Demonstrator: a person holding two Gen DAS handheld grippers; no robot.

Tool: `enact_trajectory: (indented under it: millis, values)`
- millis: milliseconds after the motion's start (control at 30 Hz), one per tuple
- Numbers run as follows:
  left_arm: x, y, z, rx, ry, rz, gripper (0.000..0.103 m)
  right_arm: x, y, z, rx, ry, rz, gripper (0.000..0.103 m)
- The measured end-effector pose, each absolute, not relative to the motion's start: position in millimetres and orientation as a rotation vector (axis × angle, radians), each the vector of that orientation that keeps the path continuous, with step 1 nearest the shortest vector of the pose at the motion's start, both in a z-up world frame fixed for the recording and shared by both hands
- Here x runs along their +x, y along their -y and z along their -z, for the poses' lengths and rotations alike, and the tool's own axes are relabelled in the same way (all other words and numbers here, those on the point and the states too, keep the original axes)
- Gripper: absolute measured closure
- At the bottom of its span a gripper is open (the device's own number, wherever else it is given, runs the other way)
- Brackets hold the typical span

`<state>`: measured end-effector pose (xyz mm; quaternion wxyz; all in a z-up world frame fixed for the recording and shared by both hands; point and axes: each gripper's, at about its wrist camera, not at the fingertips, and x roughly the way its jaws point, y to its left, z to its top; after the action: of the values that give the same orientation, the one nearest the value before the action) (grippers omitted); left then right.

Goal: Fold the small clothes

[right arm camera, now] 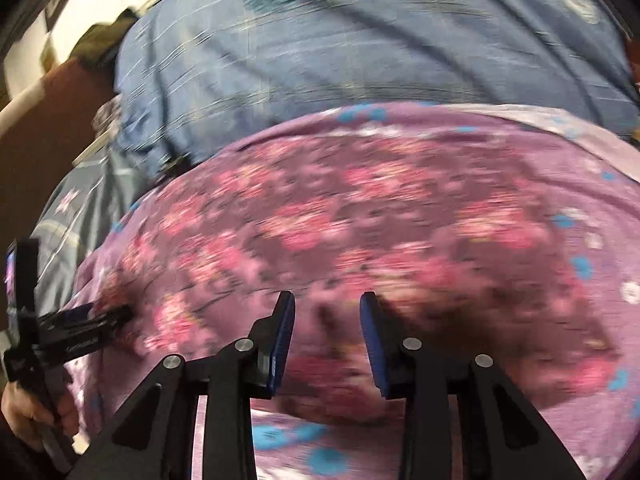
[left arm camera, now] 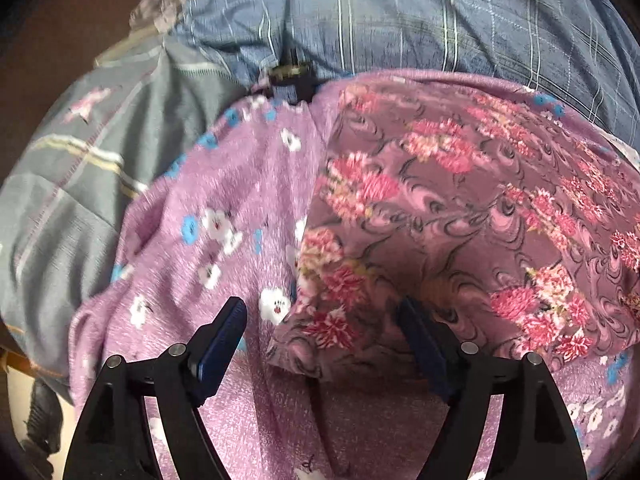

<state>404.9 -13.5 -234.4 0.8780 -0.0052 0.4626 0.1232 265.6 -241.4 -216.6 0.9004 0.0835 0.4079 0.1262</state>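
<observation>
A mauve garment with pink flowers (left arm camera: 460, 216) lies on a lilac cloth with white and blue flowers (left arm camera: 224, 216). My left gripper (left arm camera: 320, 320) is open, its fingers straddling the garment's near left corner. In the blurred right wrist view the same garment (right arm camera: 360, 216) fills the middle. My right gripper (right arm camera: 326, 332) is open over the garment's near edge, with nothing between the pads. The left gripper (right arm camera: 100, 316) shows at the far left of that view, at the garment's left edge.
A blue checked bedcover (left arm camera: 400, 16) lies behind the cloths, also in the right wrist view (right arm camera: 340, 48). A grey quilt with a pink star (left arm camera: 80, 152) lies to the left. A small black object (left arm camera: 290, 76) sits at the lilac cloth's far edge.
</observation>
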Motion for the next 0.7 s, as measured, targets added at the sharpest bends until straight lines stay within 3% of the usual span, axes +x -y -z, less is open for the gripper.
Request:
enact_trajectory:
  millis: [200, 400, 567, 700]
  values:
    - [402.1, 36.6, 219.8, 0.016, -0.879, -0.228, 0.025, 261.5, 277.9, 223.0, 0.173, -0.857, -0.105, 0.068]
    - [419.9, 48.2, 242.2, 0.059, -0.959, -0.225, 0.023, 266.7, 257.1, 243.5, 0.016, -0.898, -0.074, 0.061]
    - [429.7, 38.4, 251.3, 0.012, -0.963, -0.265, 0.0, 268.2, 250.5, 247.5, -0.015, -0.887, -0.05, 0.057]
    - [439.4, 11.1, 263.0, -0.181, -0.997, -0.185, 0.0, 267.5, 245.7, 247.3, -0.041, -0.882, -0.032, 0.056]
